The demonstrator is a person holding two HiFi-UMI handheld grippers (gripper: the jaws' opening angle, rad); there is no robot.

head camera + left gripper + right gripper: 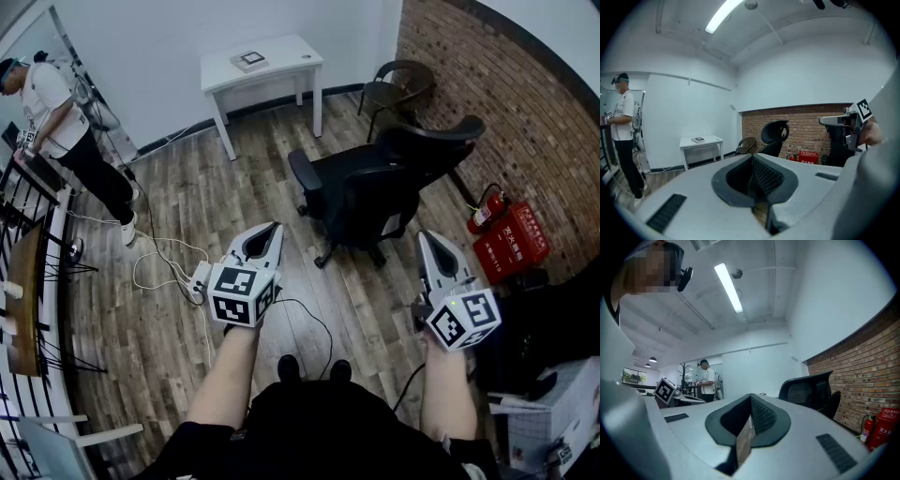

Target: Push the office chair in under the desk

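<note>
The black office chair (pixel 375 190) stands well apart from the white desk (pixel 289 52).

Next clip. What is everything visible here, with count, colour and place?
office chair: one, black, mid-room, apart from the desk
desk: one, white, against the far wall
flat box: one, grey, on the desk
armchair: one, dark, beside the brick wall
fire extinguisher: one, red, at the foot of the brick wall
case: one, red, next to the fire extinguisher
power strip: one, white, on the floor ahead of the left gripper
person: one, white shirt, standing far left
left gripper: one, grey, jaws together, empty
right gripper: one, grey, jaws together, empty
</note>
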